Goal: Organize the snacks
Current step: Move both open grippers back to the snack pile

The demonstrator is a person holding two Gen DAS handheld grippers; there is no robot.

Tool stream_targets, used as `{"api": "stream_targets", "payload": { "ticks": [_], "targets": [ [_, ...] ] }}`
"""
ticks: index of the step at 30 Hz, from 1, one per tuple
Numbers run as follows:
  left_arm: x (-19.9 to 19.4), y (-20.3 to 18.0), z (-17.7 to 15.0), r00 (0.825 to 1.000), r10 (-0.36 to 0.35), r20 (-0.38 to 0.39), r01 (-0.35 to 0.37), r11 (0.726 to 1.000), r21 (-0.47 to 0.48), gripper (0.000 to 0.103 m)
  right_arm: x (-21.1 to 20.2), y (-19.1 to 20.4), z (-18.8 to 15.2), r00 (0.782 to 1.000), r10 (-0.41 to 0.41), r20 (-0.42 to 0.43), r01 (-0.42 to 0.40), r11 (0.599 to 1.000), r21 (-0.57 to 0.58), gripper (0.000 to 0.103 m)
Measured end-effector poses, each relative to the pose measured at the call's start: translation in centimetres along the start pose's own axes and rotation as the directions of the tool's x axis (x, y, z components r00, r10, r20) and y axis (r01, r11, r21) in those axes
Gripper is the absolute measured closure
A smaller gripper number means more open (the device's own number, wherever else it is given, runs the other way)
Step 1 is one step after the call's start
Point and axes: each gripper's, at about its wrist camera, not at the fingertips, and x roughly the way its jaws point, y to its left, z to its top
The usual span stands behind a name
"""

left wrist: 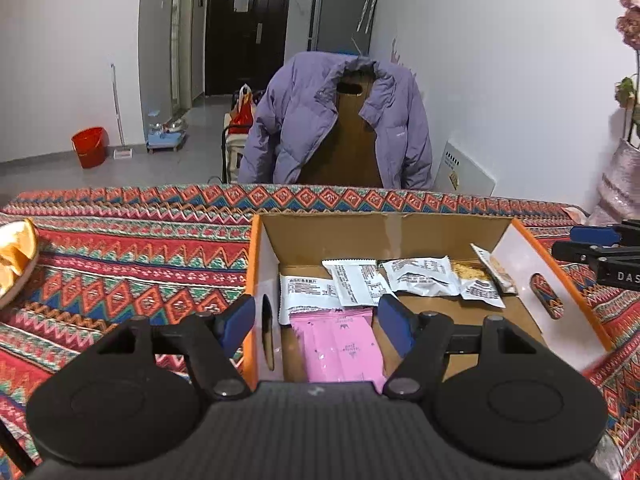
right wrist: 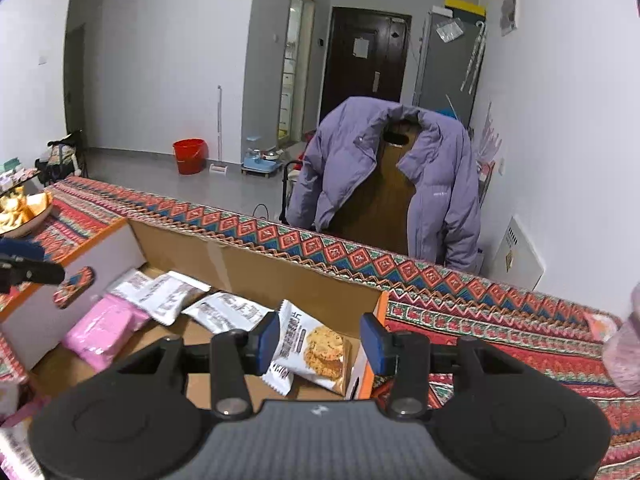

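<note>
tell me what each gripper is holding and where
Nothing is held. The left gripper is open above the pink packet; the right gripper is open, the cookie packet lying loose in the box.

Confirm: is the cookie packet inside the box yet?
Inside. The cookie packet leans against the cardboard box's right wall; right gripper open around it.
</note>
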Motion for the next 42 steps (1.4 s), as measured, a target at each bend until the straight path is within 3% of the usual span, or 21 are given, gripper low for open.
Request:
{"api": "stream_targets", "payload": {
  "ticks": [8, 17, 22, 25, 31, 35, 42],
  "targets": [
    [-8.9, -0.1, -2.5, 0.996, -0.021, 0.084, 0.020, 1.000, 0.016, 0.027, -8.4, 2.5, -1.9, 0.999, 0.036, 0.032, -0.035, 0.999, -0.031, 0.050],
    [-19.7, -1.9, -10.9, 0.985, -0.029, 0.171, 0.018, 0.998, 0.065, 0.019, -19.4, 7.1, -9.6, 0.991, 0.103, 0.083, -0.099, 0.994, -0.051, 0.040],
    [-23.7, -4.0, -16.1, 0.982, -0.052, 0.183, 0.045, 0.998, 0.044, 0.016, -24.5, 10.0, -14.5, 0.987, 0.120, 0.107, -0.117, 0.993, -0.034, 0.037],
    [-25.0, -5.0, -18.8, 0.984, -0.051, 0.170, 0.046, 0.998, 0.032, 0.015, -26.9, 11.6, -17.6, 0.980, 0.157, 0.124, -0.157, 0.988, -0.006, 0.023],
    [-25.5, -6.1, -22.7, 0.995, -0.057, 0.084, 0.055, 0.998, 0.021, 0.015, -28.7, 14.0, -22.1, 0.972, 0.217, 0.085, -0.221, 0.975, 0.032, 0.023],
    [-25.1, -6.2, -23.5, 0.996, -0.079, 0.045, 0.079, 0.997, -0.006, 0.015, -29.0, 14.1, -23.7, 0.975, 0.210, 0.069, -0.214, 0.975, 0.059, 0.023],
    [-23.5, -7.4, -22.6, 0.995, -0.091, 0.030, 0.090, 0.996, 0.029, 0.015, -28.3, 12.1, -24.1, 0.983, 0.170, 0.065, -0.177, 0.977, 0.118, 0.023]
  ]
}}
